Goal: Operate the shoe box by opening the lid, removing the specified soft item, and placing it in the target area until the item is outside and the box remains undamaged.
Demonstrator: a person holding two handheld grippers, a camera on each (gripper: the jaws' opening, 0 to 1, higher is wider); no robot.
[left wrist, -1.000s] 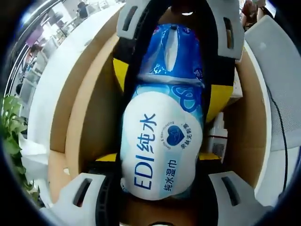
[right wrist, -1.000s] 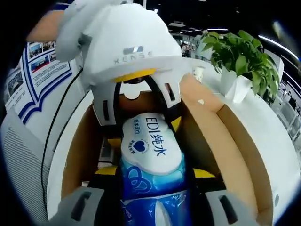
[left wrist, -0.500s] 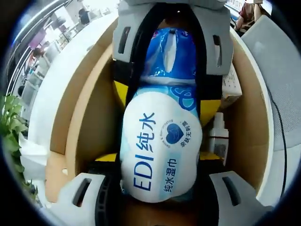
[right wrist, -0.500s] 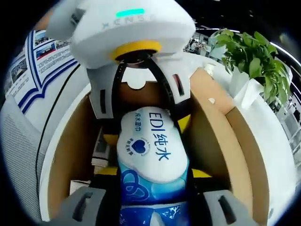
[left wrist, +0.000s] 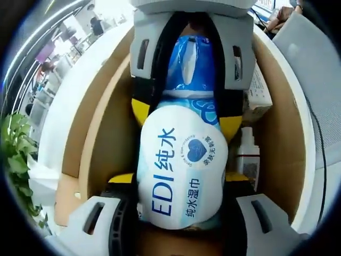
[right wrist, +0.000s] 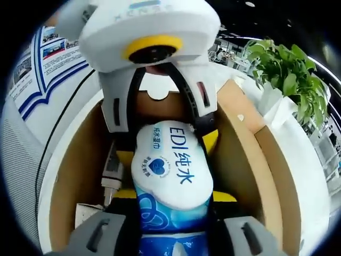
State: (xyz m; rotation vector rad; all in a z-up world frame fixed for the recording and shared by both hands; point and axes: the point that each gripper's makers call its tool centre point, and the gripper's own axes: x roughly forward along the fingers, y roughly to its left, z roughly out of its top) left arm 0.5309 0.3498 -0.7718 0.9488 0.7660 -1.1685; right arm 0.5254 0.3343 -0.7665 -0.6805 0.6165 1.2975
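Blue-and-white plastic film, glossy and puffed, wraps the wet-wipe pack (left wrist: 181,165) — a soft packet printed "EDI" with Chinese characters and a small heart, its white end toward the left gripper (left wrist: 178,184) and its deeper blue end toward the right gripper (right wrist: 173,200). Both grippers are clamped on it from opposite ends, each pair of yellow-tipped fingers (left wrist: 141,111) pinching a flank of the pack, and the film bulges between them. The pack sits within the open shoe box (left wrist: 104,133), held between the brown cardboard walls with the lid already out of the way. Compared with a second ago, the small white bottle (left wrist: 246,154) and a white carton (left wrist: 259,93) on the box floor beside the pack show more plainly in the left gripper view, and the far end wall with its curved cut-out is clearer in the right gripper view; I judge the pack has been raised a little off the other contents, so the lift-out is under way but the pack is not yet clear of the box. Outside the box lies a white tabletop (right wrist: 303,160), with a green potted plant (right wrist: 290,74) near one corner — a place for the pack once it clears the walls.
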